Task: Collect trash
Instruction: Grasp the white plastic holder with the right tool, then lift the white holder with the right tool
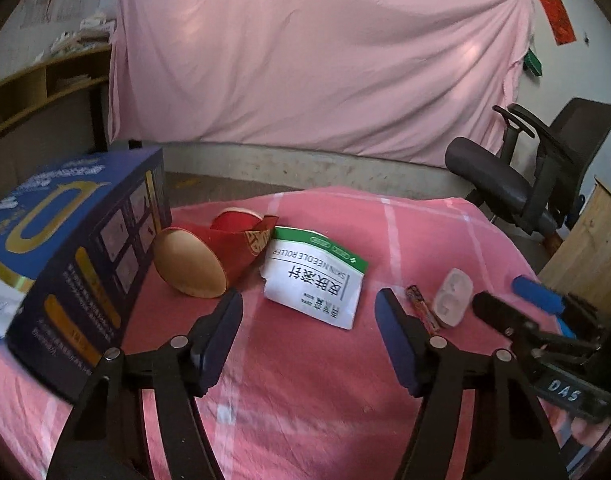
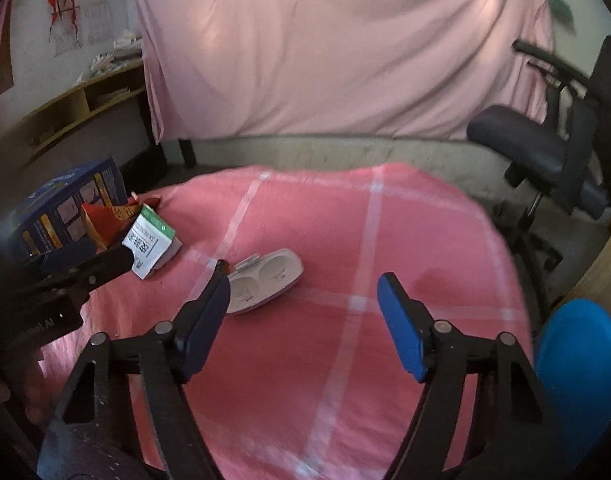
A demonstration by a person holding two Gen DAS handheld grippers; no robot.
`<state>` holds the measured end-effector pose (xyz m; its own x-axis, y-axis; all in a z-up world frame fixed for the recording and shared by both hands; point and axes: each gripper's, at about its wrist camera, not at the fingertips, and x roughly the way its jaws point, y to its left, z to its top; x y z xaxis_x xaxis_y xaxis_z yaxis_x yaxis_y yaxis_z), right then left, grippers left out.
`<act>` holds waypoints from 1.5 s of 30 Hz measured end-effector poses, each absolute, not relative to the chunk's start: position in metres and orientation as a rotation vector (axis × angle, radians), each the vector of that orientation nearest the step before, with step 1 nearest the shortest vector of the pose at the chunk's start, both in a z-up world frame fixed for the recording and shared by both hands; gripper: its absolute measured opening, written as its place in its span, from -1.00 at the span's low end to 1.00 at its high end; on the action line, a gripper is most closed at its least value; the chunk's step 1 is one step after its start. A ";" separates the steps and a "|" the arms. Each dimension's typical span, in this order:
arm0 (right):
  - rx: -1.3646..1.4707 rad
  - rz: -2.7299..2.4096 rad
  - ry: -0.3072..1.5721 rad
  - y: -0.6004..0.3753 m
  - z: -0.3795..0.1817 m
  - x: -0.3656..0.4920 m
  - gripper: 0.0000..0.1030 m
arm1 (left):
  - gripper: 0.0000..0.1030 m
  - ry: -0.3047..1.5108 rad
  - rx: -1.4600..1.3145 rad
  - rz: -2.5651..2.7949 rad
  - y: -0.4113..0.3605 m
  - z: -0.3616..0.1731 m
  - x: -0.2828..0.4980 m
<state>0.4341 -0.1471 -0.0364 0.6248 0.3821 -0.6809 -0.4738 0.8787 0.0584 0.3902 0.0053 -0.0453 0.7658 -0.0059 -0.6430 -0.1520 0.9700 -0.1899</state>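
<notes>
On the pink checked cloth lie a torn white-and-green packet box (image 1: 315, 278) (image 2: 151, 242), a squashed red paper cup (image 1: 209, 258) (image 2: 105, 220), a white plastic blister tray (image 1: 451, 298) (image 2: 265, 282) and a small dark red wrapper (image 1: 423, 308). My left gripper (image 1: 309, 306) is open and empty, just short of the packet box. My right gripper (image 2: 303, 286) is open and empty, with the blister tray by its left finger; it also shows at the right of the left wrist view (image 1: 505, 300).
A large blue box (image 1: 73, 256) (image 2: 65, 208) stands at the table's left edge. A black office chair (image 1: 521, 168) (image 2: 553, 152) stands beyond the right side. A blue round object (image 2: 581, 364) sits low on the right. A pink sheet (image 1: 317, 52) hangs behind.
</notes>
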 end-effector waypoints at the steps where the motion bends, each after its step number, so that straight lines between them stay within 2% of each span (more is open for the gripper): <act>1: -0.127 0.501 0.771 -0.145 -0.040 0.438 0.81 | 0.21 0.701 -0.247 0.080 0.007 -0.046 0.391; 6: -0.114 0.541 0.847 -0.138 -0.051 0.452 0.70 | 0.21 0.740 -0.300 0.071 0.020 -0.051 0.398; 16: -0.129 0.577 0.863 -0.132 -0.052 0.451 0.55 | 0.20 0.759 -0.264 0.067 0.015 -0.049 0.412; 17: -0.129 0.581 0.862 -0.132 -0.052 0.451 0.50 | 0.15 0.763 -0.256 0.068 0.014 -0.049 0.412; 18: -0.129 0.584 0.862 -0.131 -0.052 0.451 0.43 | 0.01 0.766 -0.247 0.071 0.013 -0.050 0.413; 21: -0.117 0.613 0.864 -0.129 -0.052 0.449 0.16 | 0.01 0.767 -0.237 0.077 0.009 -0.050 0.415; 23: -0.113 0.627 0.867 -0.127 -0.052 0.448 0.05 | 0.00 0.767 -0.234 0.079 0.007 -0.051 0.417; 27: -0.115 0.633 0.868 -0.126 -0.052 0.447 -0.07 | -0.03 0.769 -0.249 0.072 0.008 -0.054 0.418; 31: -0.105 0.639 0.866 -0.127 -0.052 0.446 -0.11 | -0.03 0.760 -0.259 0.065 0.008 -0.052 0.418; 32: -0.098 0.643 0.866 -0.128 -0.052 0.446 -0.14 | -0.22 0.753 -0.263 0.064 0.009 -0.052 0.416; 33: -0.095 0.645 0.869 -0.128 -0.052 0.446 -0.30 | -0.37 0.749 -0.264 0.069 0.009 -0.051 0.414; 38: -0.090 0.651 0.863 -0.127 -0.052 0.442 -0.32 | -0.39 0.740 -0.255 0.061 0.009 -0.050 0.409; 45: -0.066 0.642 0.834 -0.133 -0.049 0.438 -0.36 | -0.58 0.720 -0.251 0.026 0.010 -0.048 0.405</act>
